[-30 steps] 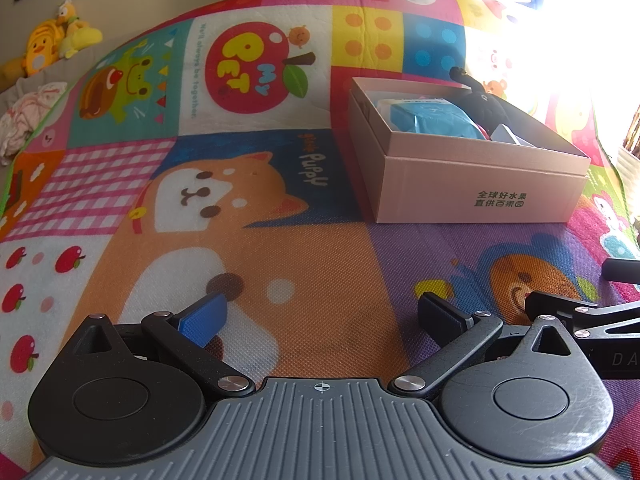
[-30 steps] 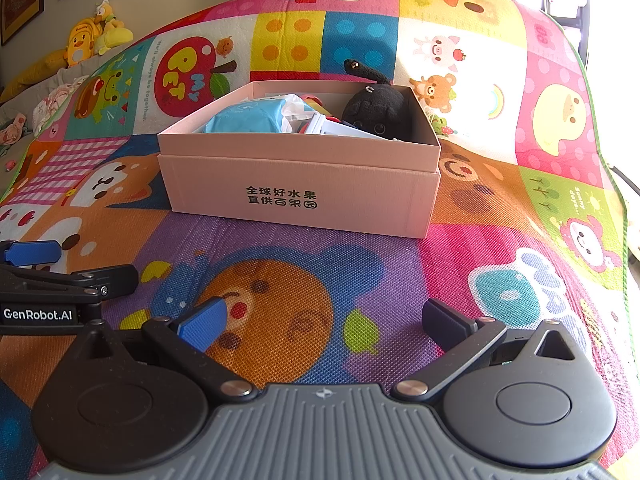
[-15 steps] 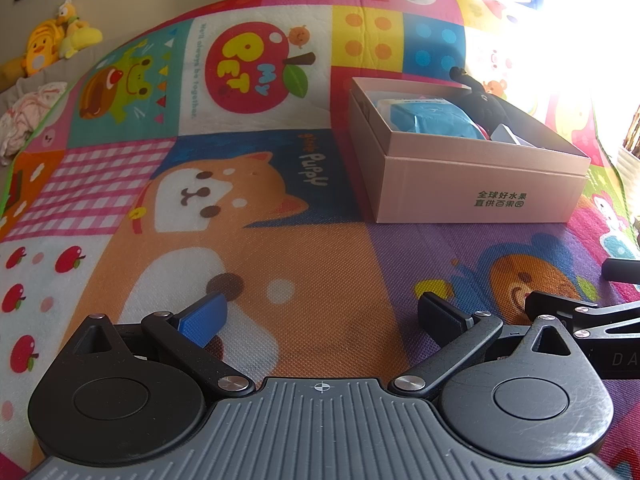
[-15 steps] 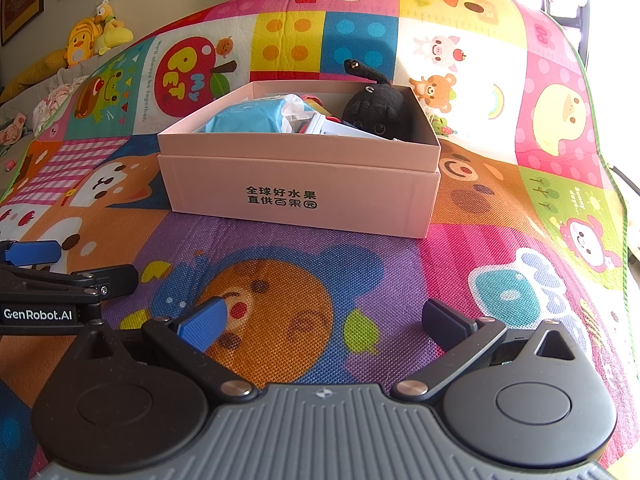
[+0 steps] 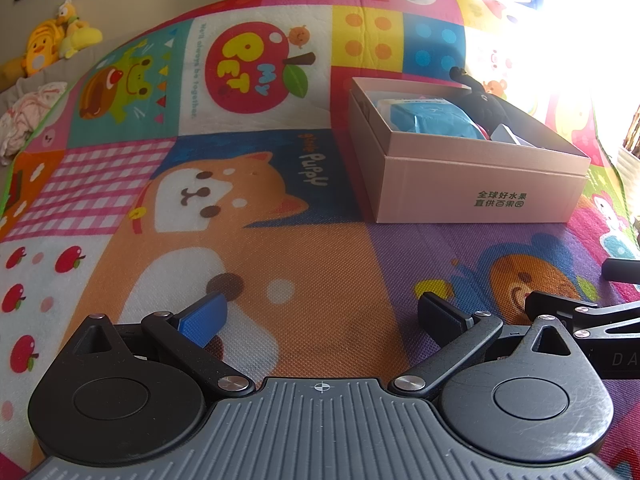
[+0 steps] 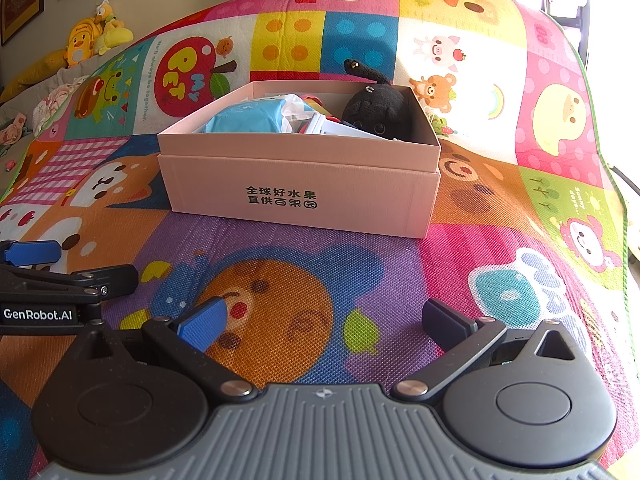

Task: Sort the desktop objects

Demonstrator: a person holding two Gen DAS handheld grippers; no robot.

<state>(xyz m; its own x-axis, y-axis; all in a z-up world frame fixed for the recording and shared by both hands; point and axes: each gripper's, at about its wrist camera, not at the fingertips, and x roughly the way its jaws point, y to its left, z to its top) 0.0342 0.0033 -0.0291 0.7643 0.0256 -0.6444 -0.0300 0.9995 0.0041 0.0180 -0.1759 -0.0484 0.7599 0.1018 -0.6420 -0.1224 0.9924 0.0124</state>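
Far left, off the mat: yellow plush toys (image 6: 90, 34) and a bundle of pale cloth (image 5: 28, 114) are seen at the room's edge, well apart from the work area; whether they belong to the task cannot be told.

Left gripper (image 5: 322, 314): held low over the colourful cartoon-print play mat (image 5: 168, 184), above the orange dog panel. Fingers are spread wide and nothing is held between them.

Mat surface, left to centre: no loose object is seen on the printed panels in either view.

Right gripper (image 6: 324, 320): held low over the bear panel, just beside the left gripper. Fingers are likewise spread wide — nothing is gripped.

Pale pink cardboard box with green printed characters (image 6: 300, 184): set on the mat ahead of both grippers, lid off, upright.

Box contents: a light blue soft packet (image 6: 244, 122) at the left, a black plush toy (image 6: 376, 110) at the right, small white and red items between them — too crowded to identify.

Progress: sorting is judged essentially complete; the objects lie in the box and none is seen left on the mat.

Remaining: at most, a check of areas washed out by window glare at the right.
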